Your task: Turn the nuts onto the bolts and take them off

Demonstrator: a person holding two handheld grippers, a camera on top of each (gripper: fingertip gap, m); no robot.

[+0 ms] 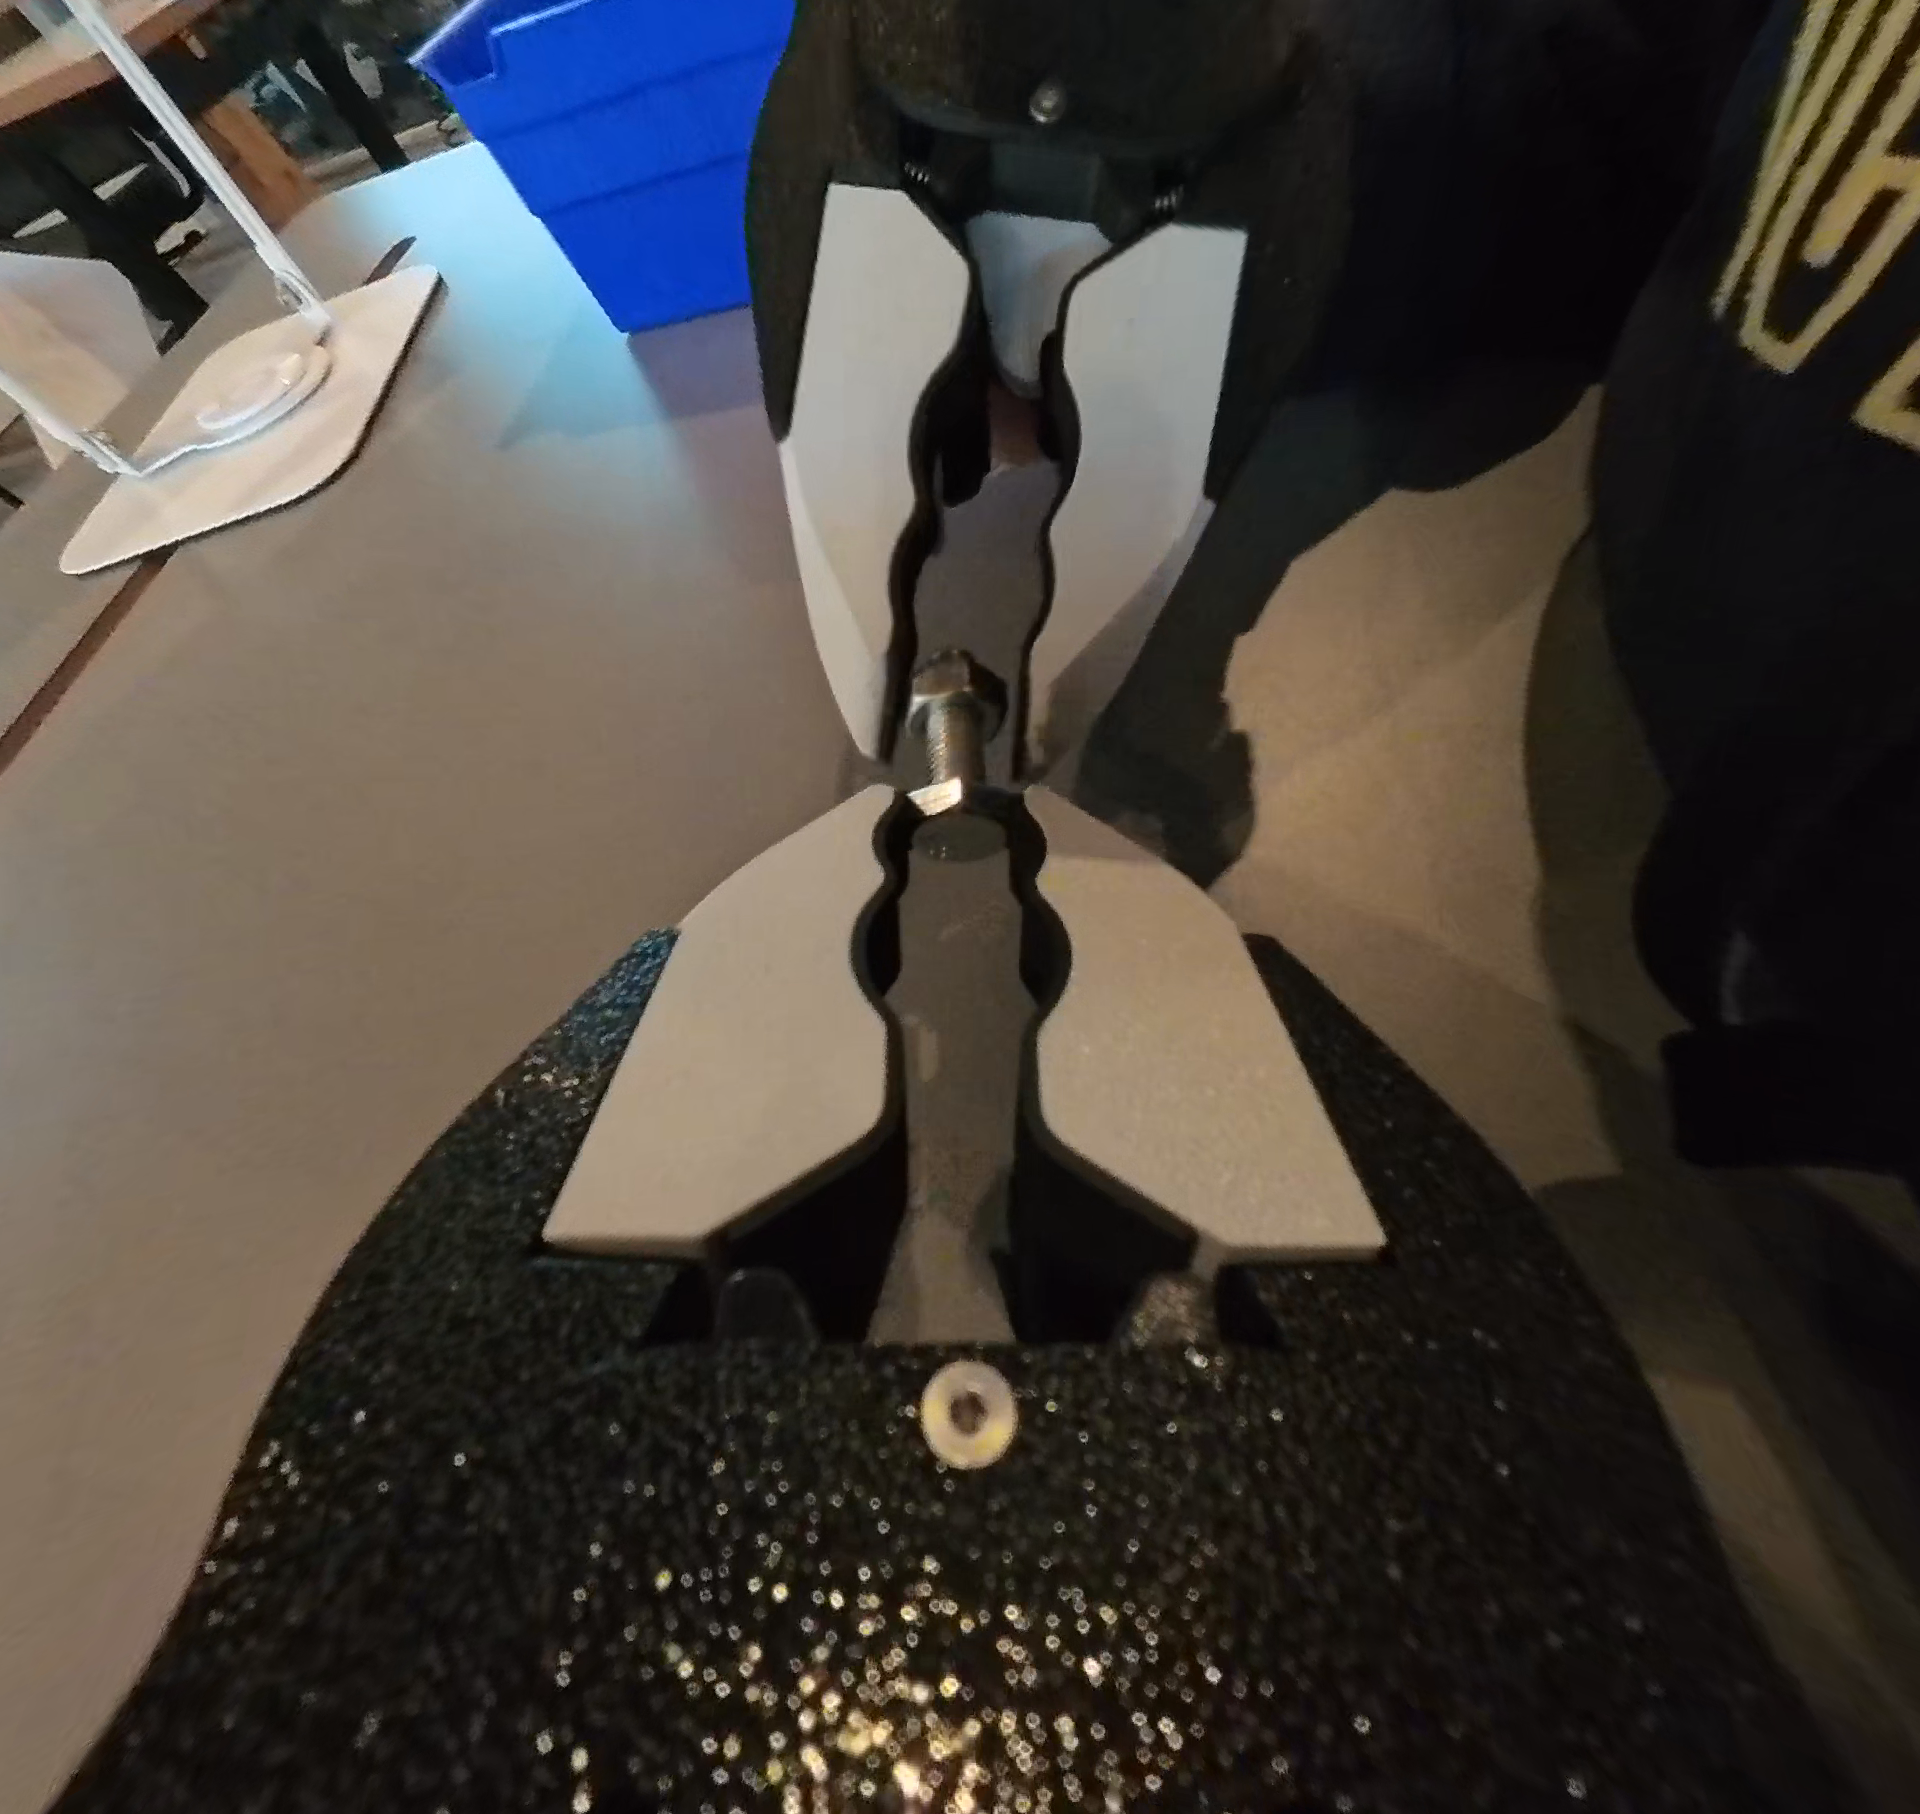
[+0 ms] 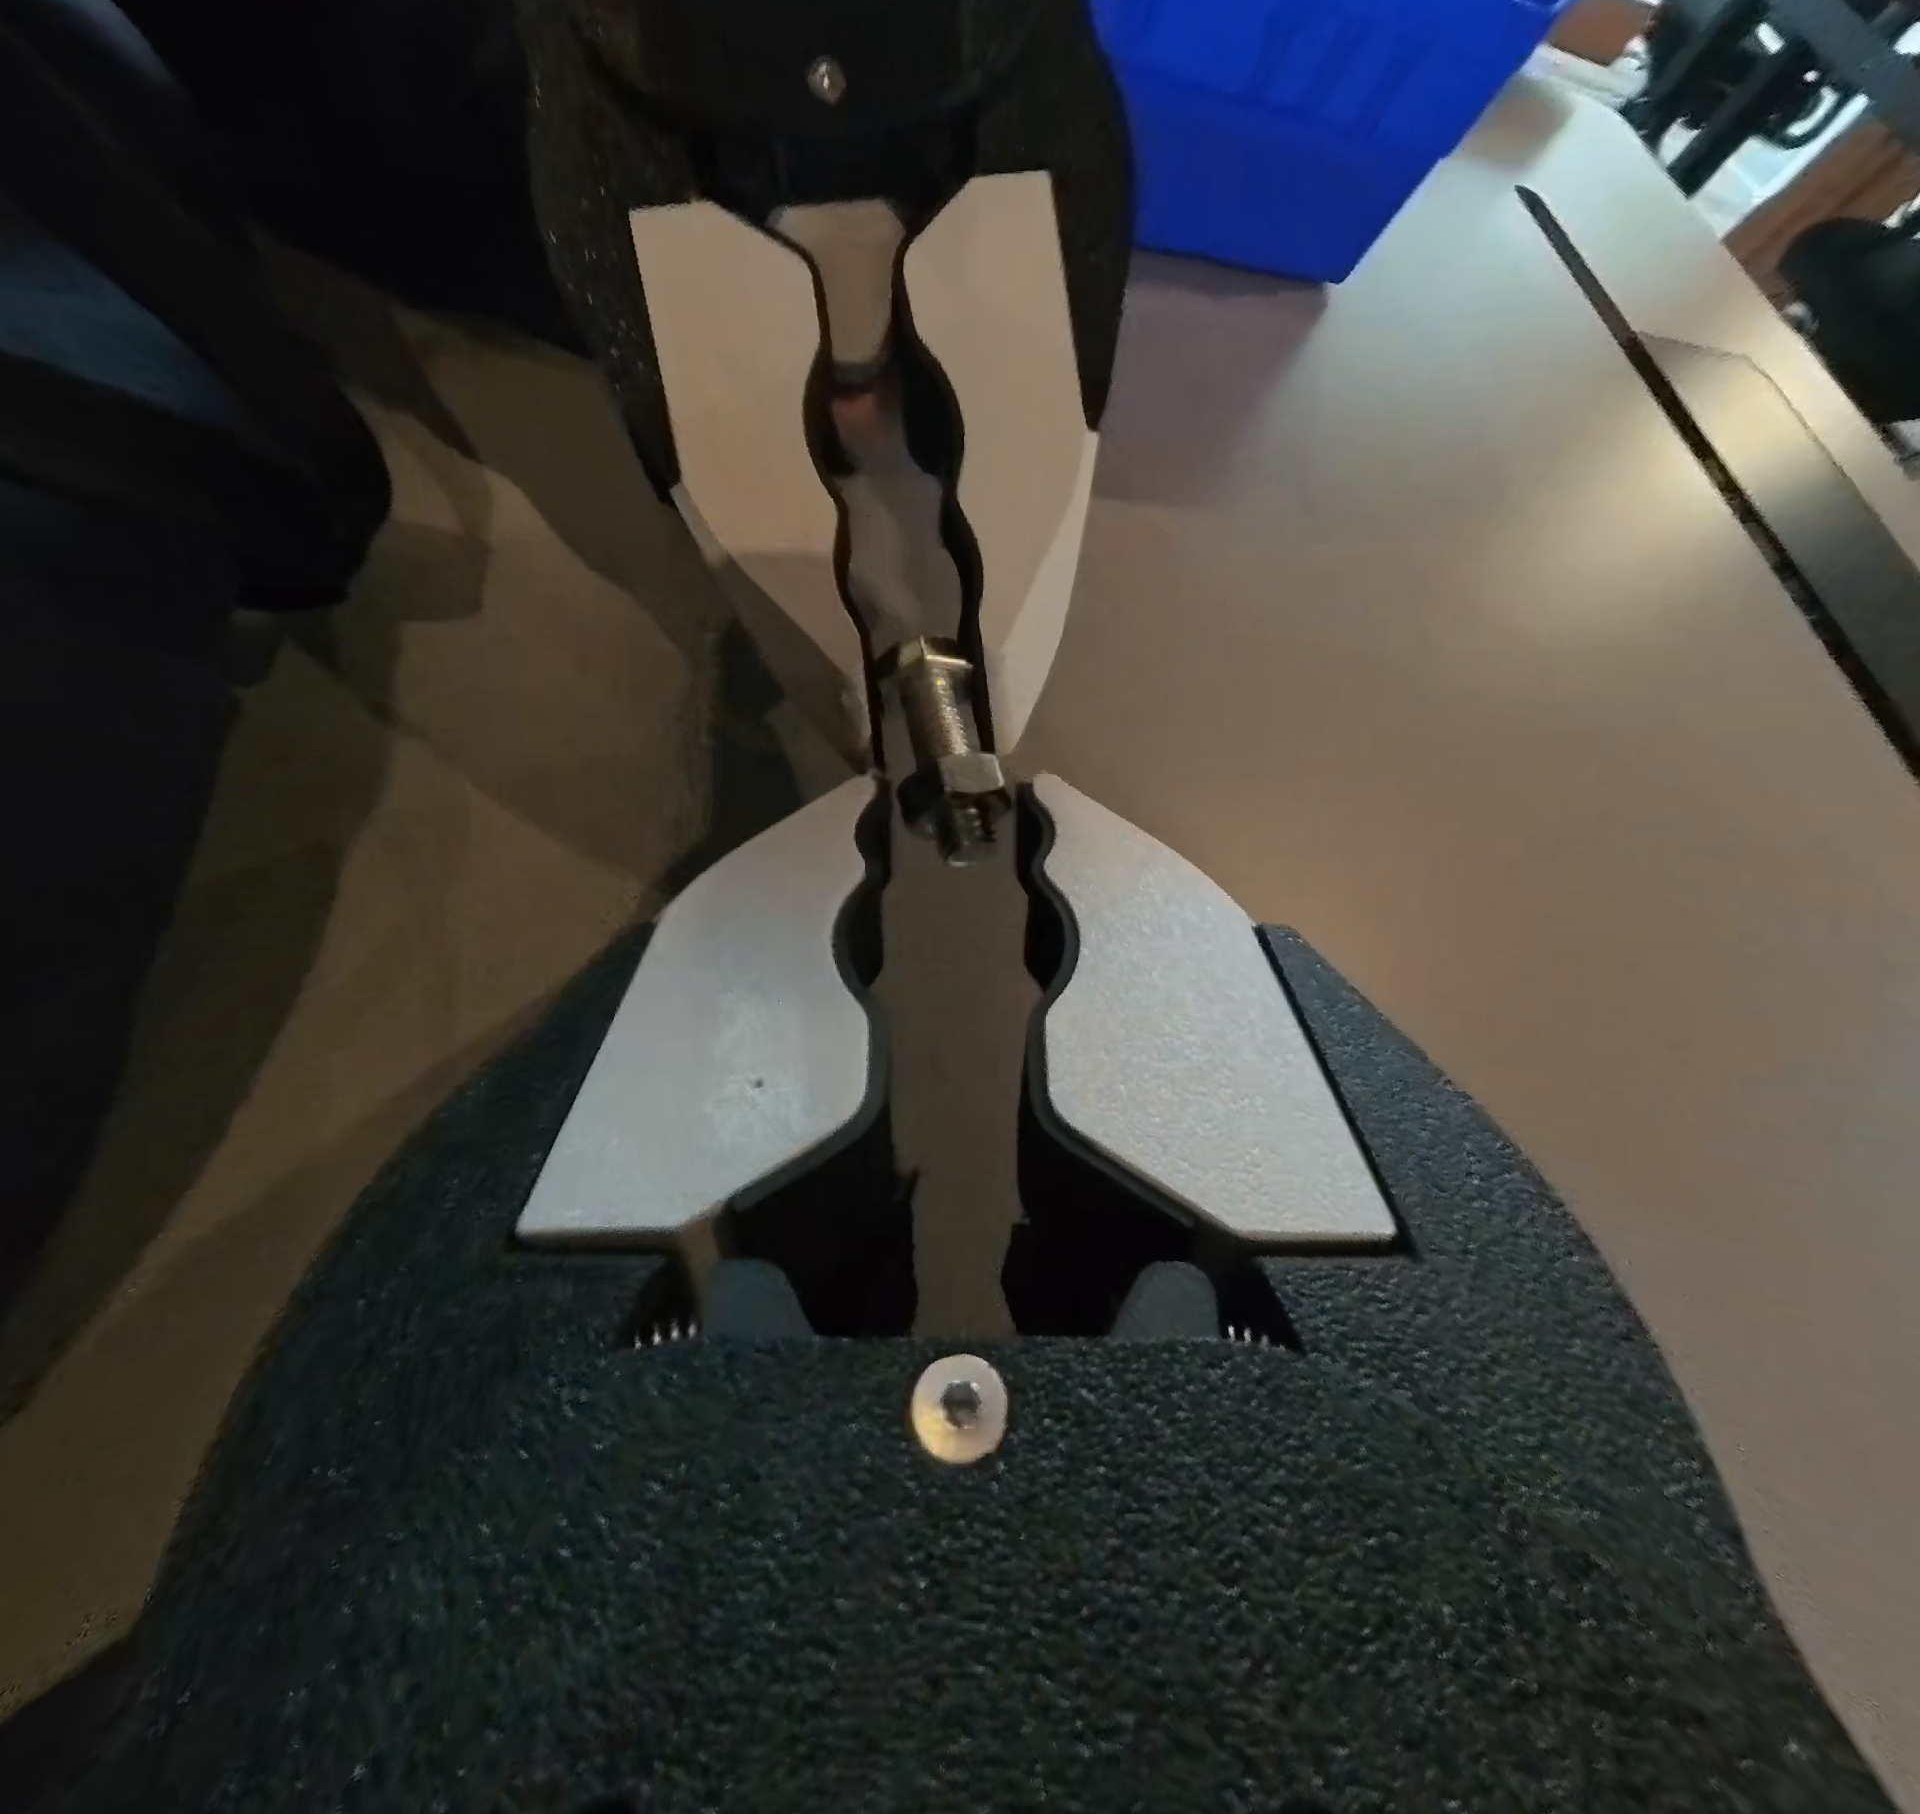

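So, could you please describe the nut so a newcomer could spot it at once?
Above the grey table, the left tool and right tool meet tip to tip, a silver bolt bridging them. The nut is the hexagonal ring at the right tool's tips; unlike the solid bolt head opposite, it has thread poking through.

Silver on the bolt (image 2: 928,711) and its nut (image 2: 966,777), both catching a pale gleam. Pale grey across the fingers (image 1: 748,1068) of the left gripper (image 1: 956,814) and right gripper (image 2: 951,808), set in speckled, glittery black bodies. Bright blue on the bin (image 1: 613,123), matte beige-grey over the table (image 1: 364,777), black with gold lettering on the sleeve (image 1: 1766,414).
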